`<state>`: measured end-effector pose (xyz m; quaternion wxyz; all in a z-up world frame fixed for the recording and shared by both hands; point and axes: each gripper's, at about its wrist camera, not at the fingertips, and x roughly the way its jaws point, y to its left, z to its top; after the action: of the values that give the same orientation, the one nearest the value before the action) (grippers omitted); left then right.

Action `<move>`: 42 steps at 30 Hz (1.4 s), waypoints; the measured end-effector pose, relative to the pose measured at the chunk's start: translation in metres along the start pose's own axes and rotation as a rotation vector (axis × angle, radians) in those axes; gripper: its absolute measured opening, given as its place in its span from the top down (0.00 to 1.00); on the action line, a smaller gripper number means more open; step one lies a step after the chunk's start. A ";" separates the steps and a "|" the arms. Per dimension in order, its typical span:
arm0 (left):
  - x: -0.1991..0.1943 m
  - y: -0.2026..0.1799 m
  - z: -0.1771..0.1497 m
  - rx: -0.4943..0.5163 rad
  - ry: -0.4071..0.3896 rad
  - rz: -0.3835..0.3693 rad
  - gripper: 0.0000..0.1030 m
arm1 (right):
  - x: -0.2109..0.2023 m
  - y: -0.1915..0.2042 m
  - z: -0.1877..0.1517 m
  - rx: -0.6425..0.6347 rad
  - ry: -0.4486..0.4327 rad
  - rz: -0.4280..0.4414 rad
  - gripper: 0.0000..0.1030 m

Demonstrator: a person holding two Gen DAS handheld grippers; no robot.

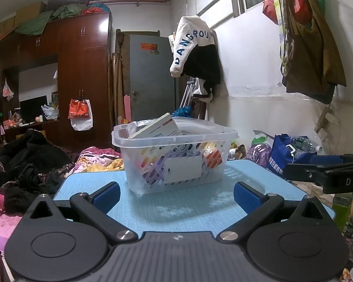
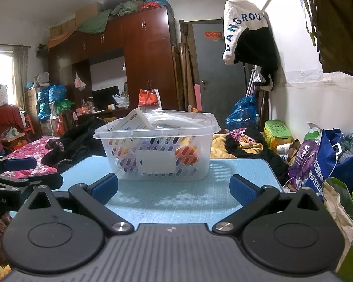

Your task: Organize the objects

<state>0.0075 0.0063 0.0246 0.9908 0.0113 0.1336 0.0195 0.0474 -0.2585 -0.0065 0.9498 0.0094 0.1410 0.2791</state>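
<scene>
Left gripper (image 1: 175, 193) fingers spread wide, nothing between them; same for right gripper (image 2: 173, 188). Both hover low over near edge of blue mat (image 1: 188, 209). Clear plastic basket (image 1: 174, 159) sits ahead of both claws, centred, apart from the pads, not touching. White box (image 1: 156, 127) leans tilted inside, poking above the rim. Bed with clothes (image 1: 23, 164) lies beyond, to the left.

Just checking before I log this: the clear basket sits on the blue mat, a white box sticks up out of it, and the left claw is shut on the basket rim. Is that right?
Not quite. The left claw is open and holds nothing, short of the clear basket, as the left wrist view shows. The rest is right: the basket sits on the blue mat with a white box sticking up out of it.
</scene>
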 end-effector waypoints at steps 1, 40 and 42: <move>0.000 0.000 0.000 0.001 0.000 -0.001 0.00 | 0.000 0.000 0.000 -0.002 -0.001 0.001 0.00; 0.001 -0.003 -0.002 0.004 -0.002 -0.023 0.00 | 0.003 0.004 -0.003 -0.033 0.000 0.011 0.00; 0.001 -0.003 -0.002 0.004 -0.003 -0.022 0.00 | 0.003 0.004 -0.003 -0.032 0.001 0.011 0.00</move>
<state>0.0078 0.0030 0.0225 0.9911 0.0117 0.1324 0.0082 0.0469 -0.2542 -0.0093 0.9482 -0.0053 0.1370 0.2866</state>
